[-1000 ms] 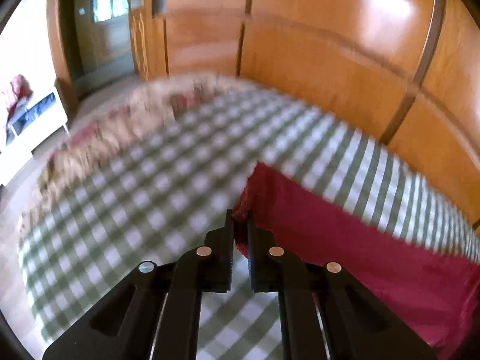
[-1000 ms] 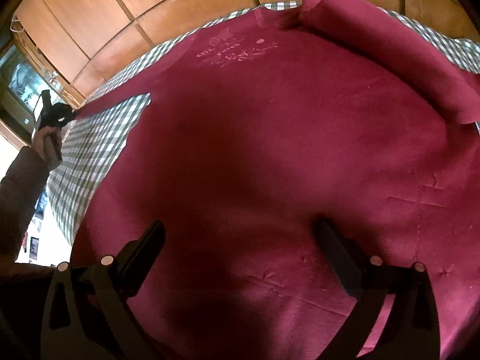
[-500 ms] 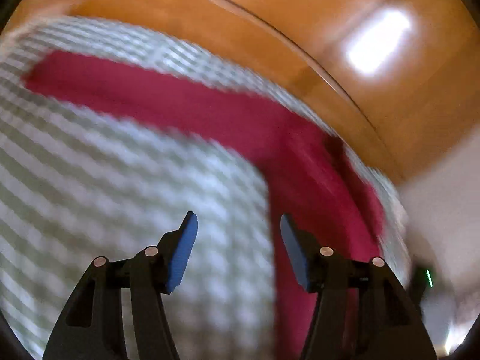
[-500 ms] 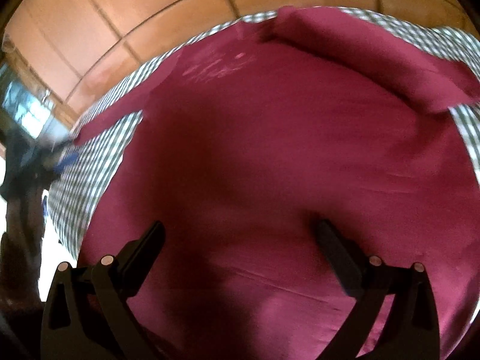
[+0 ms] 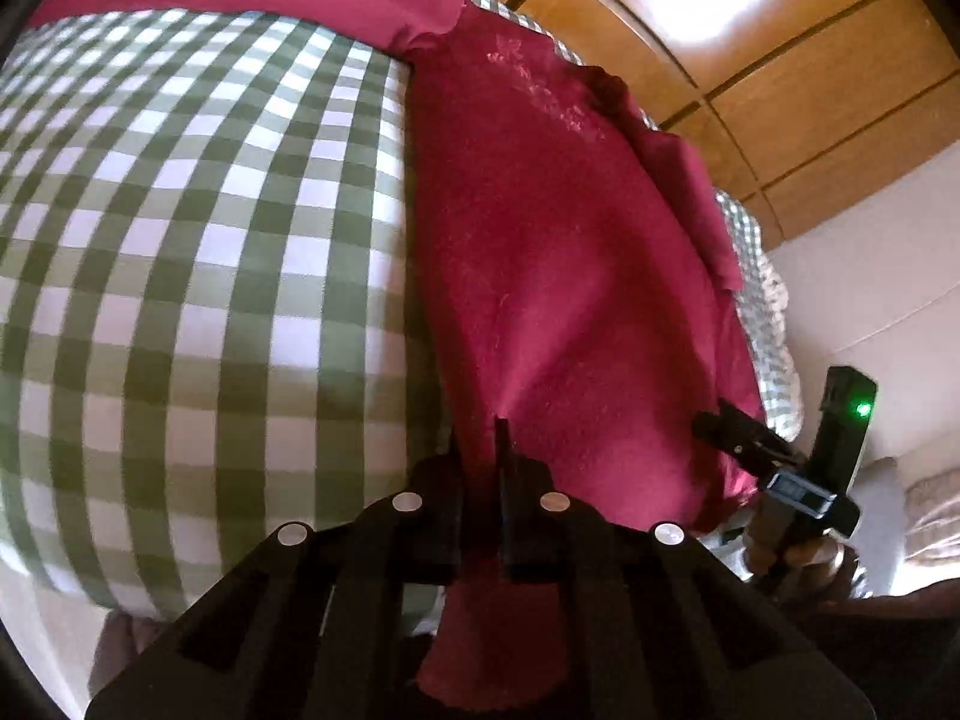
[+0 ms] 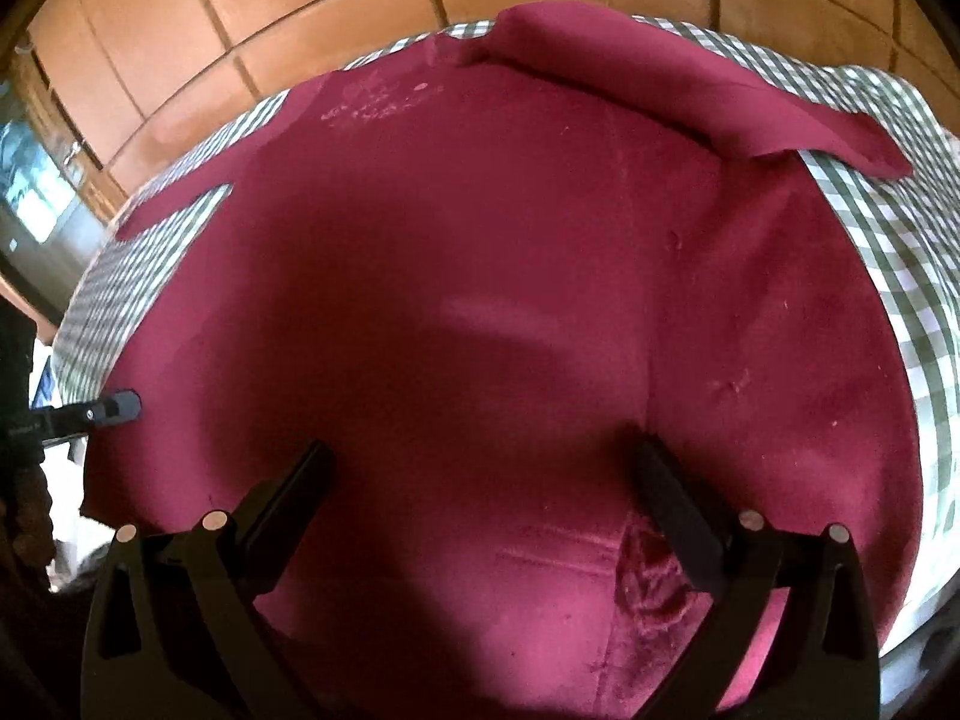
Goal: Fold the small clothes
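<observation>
Left wrist view: angled steeply down, close over the near hem of the red garment (image 5: 570, 276), green checked cover (image 5: 180, 276) toward 9 o'clock. Right wrist view: likewise steep, closer, mid-hem. Shared: garment, cover, probably the same wooden panelling (image 6: 336, 18) at 12 o'clock

Gripper (image 6: 480, 480) spread above maroon garment (image 6: 480, 240).

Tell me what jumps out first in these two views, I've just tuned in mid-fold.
The dark red garment dominates, spread flat over the green-and-white checked bedcover, with one sleeve folded across its far right corner. The left tool is pinched shut on the garment's near left edge, while the right tool hangs wide open over the hem, gripping nothing.
</observation>
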A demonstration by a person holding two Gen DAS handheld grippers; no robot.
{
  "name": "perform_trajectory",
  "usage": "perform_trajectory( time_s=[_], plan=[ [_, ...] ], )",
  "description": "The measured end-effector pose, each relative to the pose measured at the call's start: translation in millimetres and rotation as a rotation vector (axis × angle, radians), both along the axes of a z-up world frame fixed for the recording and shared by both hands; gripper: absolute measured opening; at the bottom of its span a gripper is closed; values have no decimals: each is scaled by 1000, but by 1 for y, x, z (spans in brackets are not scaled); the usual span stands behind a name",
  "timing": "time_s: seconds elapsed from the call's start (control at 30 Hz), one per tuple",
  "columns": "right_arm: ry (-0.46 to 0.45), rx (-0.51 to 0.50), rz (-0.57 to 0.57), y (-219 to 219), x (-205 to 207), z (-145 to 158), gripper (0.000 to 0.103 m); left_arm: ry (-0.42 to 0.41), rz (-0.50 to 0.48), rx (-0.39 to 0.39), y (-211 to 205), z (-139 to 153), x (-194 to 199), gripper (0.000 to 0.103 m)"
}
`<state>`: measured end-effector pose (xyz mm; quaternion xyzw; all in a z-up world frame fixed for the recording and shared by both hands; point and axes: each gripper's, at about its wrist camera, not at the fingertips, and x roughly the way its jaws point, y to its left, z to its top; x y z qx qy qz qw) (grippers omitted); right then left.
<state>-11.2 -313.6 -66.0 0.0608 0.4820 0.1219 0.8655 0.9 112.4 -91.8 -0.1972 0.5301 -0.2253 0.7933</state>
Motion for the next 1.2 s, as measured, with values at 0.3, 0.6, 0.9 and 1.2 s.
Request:
perform_trajectory(
  time_s=[0.3, 0.6, 0.9, 1.2],
  plan=[
    [-19, 154, -64, -38, 12, 23, 90, -231, 73, 178, -23, 57, 36, 58],
    [-67, 360, -537, -207, 59, 30, 53, -317, -65, 298, -98, 39, 90, 60],
    [-1, 354, -776, -316, 157, 5, 48, -294, -98, 329, -116, 3, 105, 75],
    [-1, 205, -789, -351, 210, 11, 7, -310, -125, 344, -125, -2, 106, 88]
  ],
)
